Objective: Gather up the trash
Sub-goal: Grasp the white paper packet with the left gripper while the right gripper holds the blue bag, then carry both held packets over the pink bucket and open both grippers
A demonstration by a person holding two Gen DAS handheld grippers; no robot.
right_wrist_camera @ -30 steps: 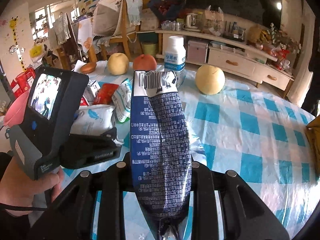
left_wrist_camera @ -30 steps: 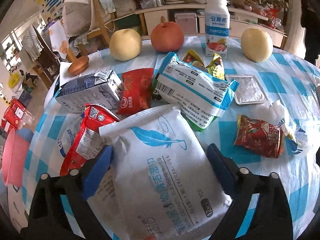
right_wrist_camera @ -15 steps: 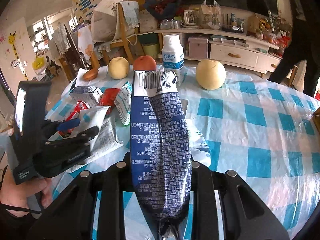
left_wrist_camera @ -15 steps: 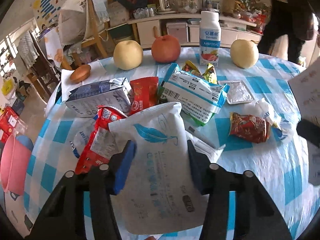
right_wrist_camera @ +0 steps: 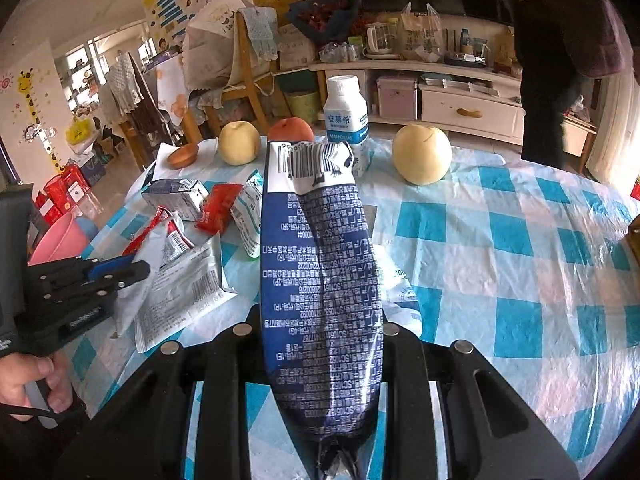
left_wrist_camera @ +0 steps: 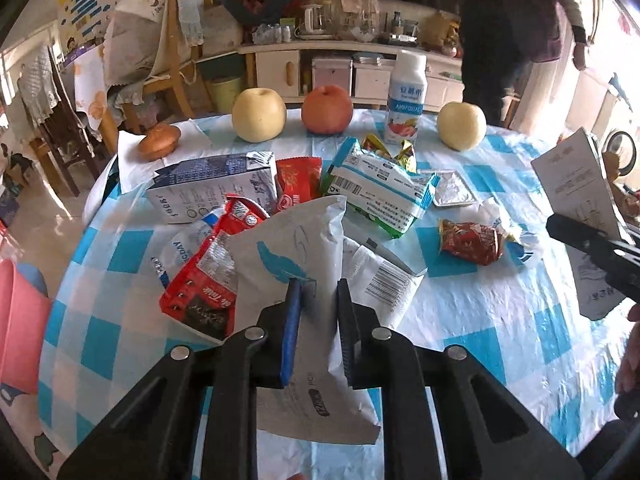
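My left gripper (left_wrist_camera: 316, 284) is shut on a white wet-wipes pack with a blue feather print (left_wrist_camera: 304, 240), folded and lifted off the table; from the right wrist view it shows at the left (right_wrist_camera: 132, 270). My right gripper (right_wrist_camera: 320, 320) is shut on a flattened dark blue carton (right_wrist_camera: 320, 264) held above the table. On the blue-checked tablecloth (left_wrist_camera: 500, 320) lie a red wrapper (left_wrist_camera: 208, 276), a milk carton (left_wrist_camera: 212, 192), a blue-green packet (left_wrist_camera: 384, 188), a small red wrapper (left_wrist_camera: 472, 240) and a foil lid (left_wrist_camera: 452, 192).
Two pale pears (left_wrist_camera: 259, 114) (left_wrist_camera: 460, 126), a red apple (left_wrist_camera: 326, 110), a white yogurt bottle (left_wrist_camera: 406, 100) and a bun (left_wrist_camera: 158, 142) stand at the far edge. A pink bin (left_wrist_camera: 20, 324) is left of the table. A person (left_wrist_camera: 512, 20) stands behind.
My left gripper has closed from wide open onto the wipes pack and lifted it, pulling back from the table. The right gripper keeps holding the blue carton, drifting slightly.
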